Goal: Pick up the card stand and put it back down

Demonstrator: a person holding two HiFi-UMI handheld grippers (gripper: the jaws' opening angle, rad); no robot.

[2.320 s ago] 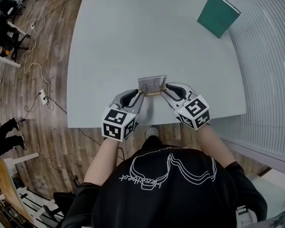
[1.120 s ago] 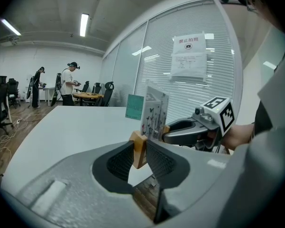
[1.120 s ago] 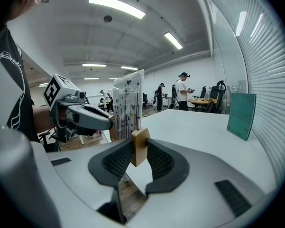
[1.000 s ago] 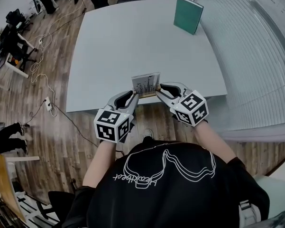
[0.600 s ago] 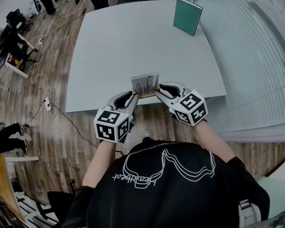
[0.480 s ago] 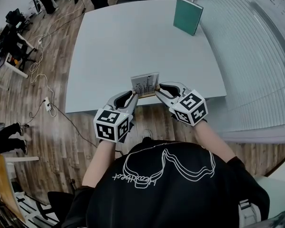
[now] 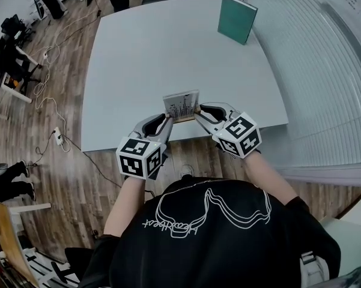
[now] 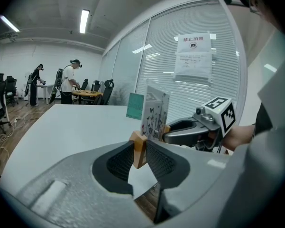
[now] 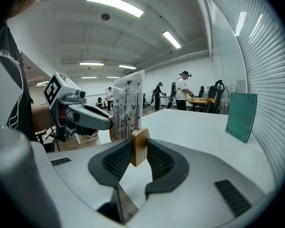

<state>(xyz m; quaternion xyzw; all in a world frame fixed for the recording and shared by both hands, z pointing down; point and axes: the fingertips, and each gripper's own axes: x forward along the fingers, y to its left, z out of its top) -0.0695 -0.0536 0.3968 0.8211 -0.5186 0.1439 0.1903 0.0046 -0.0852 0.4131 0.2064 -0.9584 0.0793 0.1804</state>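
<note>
Near the tabletop's (image 7: 168, 53) front edge, mid-frame, your left tool (image 7: 167, 119) and right tool (image 7: 199, 109) each clamp one end of the card stand (image 7: 181, 105).

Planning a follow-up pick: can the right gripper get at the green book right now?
Probably not yet. The right gripper is shut on the stand, shared with the left gripper; the book stands at the table's far corner, nothing between.

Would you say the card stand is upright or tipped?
Upright: in both gripper views its card rises vertically from the wooden base.
</note>
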